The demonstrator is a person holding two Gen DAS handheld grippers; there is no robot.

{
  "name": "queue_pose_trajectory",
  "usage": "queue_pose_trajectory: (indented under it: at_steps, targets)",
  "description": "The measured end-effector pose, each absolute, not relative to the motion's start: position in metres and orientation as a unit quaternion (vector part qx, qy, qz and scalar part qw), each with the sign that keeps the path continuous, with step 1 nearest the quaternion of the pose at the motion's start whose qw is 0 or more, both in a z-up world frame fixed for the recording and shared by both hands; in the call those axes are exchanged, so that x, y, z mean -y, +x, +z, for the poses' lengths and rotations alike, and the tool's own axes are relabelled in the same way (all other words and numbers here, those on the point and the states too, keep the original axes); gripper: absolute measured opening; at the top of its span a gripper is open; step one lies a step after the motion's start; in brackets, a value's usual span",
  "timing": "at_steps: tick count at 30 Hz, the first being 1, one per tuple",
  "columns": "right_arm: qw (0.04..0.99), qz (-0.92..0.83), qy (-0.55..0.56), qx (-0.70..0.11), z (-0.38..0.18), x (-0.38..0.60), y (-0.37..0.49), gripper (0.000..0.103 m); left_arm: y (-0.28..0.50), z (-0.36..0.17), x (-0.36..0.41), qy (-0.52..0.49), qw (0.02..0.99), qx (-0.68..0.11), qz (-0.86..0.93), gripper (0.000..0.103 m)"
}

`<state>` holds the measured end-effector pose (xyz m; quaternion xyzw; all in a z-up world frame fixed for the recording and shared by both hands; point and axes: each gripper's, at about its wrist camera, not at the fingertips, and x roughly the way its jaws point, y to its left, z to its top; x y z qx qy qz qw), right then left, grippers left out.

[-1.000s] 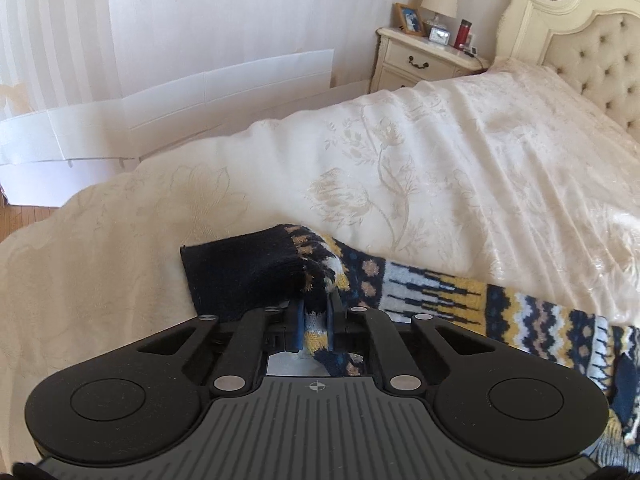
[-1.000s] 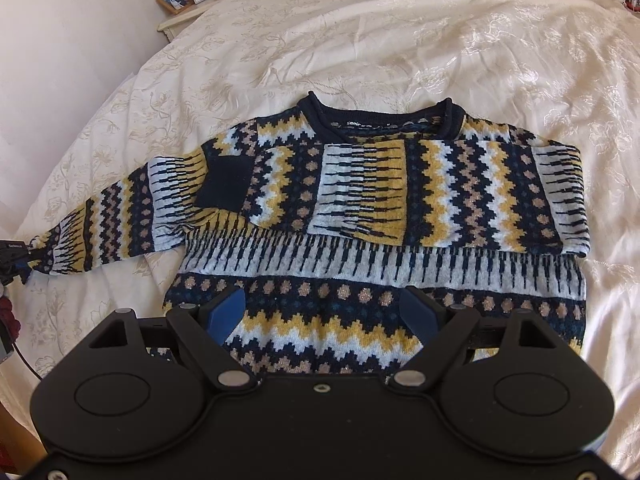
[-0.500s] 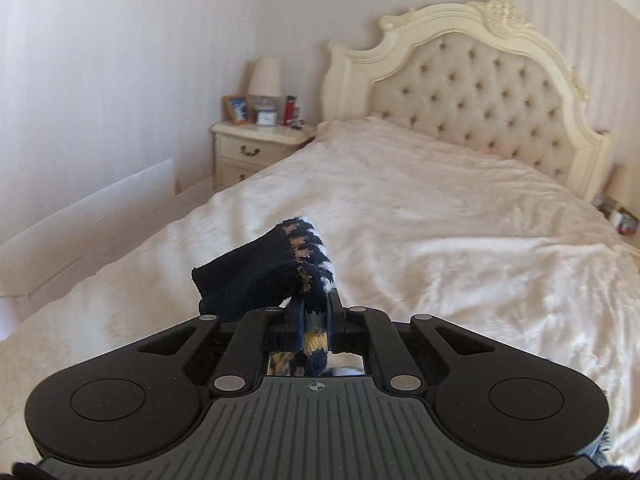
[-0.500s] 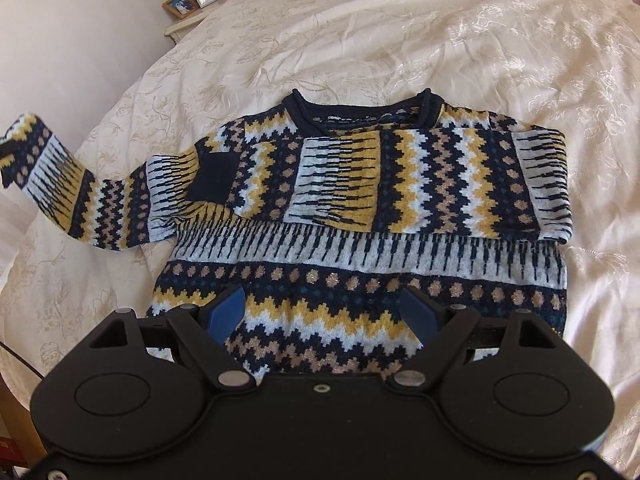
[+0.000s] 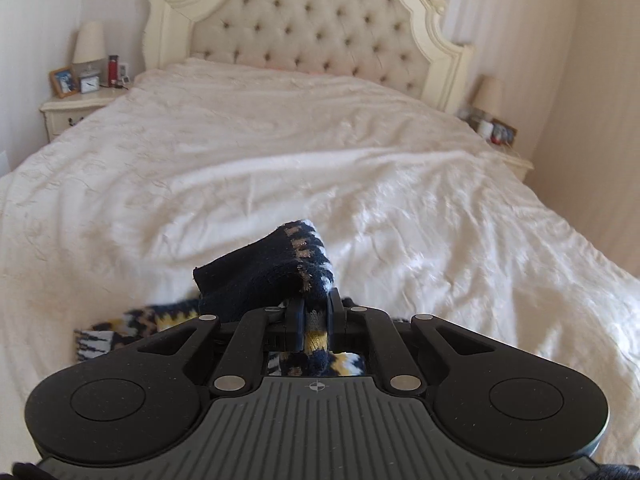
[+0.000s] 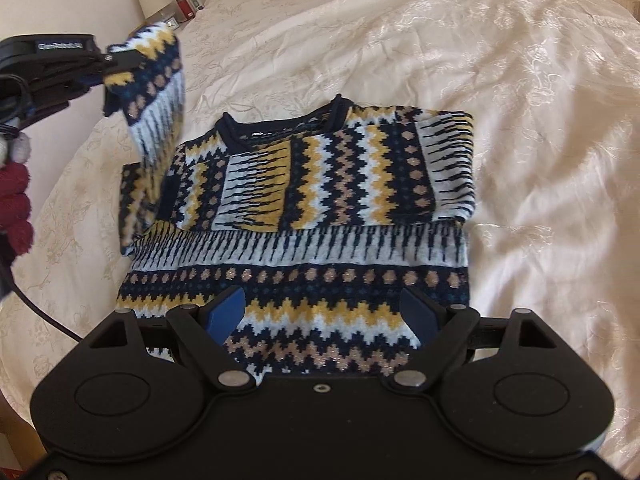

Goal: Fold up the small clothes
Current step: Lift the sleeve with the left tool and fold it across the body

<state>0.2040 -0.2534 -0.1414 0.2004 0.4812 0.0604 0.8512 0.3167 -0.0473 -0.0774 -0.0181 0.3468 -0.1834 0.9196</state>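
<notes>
Over on the left, the left gripper is held up in the air, its jaws clamped on the cuff end of the sweater's sleeve, so the sleeve hangs down slantwise to the shoulder, long axis running from the raised cuff down toward the body. The patterned knit sweater lies flat on the cream bedspread, collar toward the headboard, the other sleeve already laid across its chest. The chest sits to the right of the lifted cuff (that, I'd say, is the way the sleeve must travel, across and down). Nearest me, the right gripper hovers over the hem with its blue-padded fingers wide apart, holding nothing.
</notes>
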Motion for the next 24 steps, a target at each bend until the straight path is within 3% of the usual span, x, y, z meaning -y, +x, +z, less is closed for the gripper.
queue_pose_trajectory:
  at_steps: [3, 4, 7, 13, 18, 24]
  targets:
    - [0.850, 0.051, 0.205, -0.482, -0.144, 0.264, 0.202, 0.086, 0.316, -0.099, 0.071, -0.001, 0.904, -0.375, -0.205, 0.014]
    - [0.849, 0.049, 0.207, -0.483, -0.145, 0.267, 0.201, 0.086, 0.316, -0.103, 0.077, 0.006, 0.898, -0.384, -0.213, 0.025]
    - [0.846, 0.044, 0.210, -0.488, -0.149, 0.270, 0.200, 0.086, 0.310, -0.107, 0.094, 0.023, 0.888, -0.388, -0.243, 0.044]
    - [0.842, 0.047, 0.206, -0.497, -0.158, 0.262, 0.206, 0.086, 0.290, -0.095, 0.108, 0.055, 0.880, -0.360, -0.305, 0.061]
    - [0.848, 0.051, 0.190, -0.492, -0.157, 0.248, 0.221, 0.086, 0.291, -0.099, 0.087, 0.082, 0.889, -0.354, -0.277, 0.063]
    - [0.865, 0.052, 0.142, -0.479, -0.151, 0.227, 0.251, 0.086, 0.307, -0.127, 0.011, 0.076, 0.891, -0.414, -0.168, 0.063]
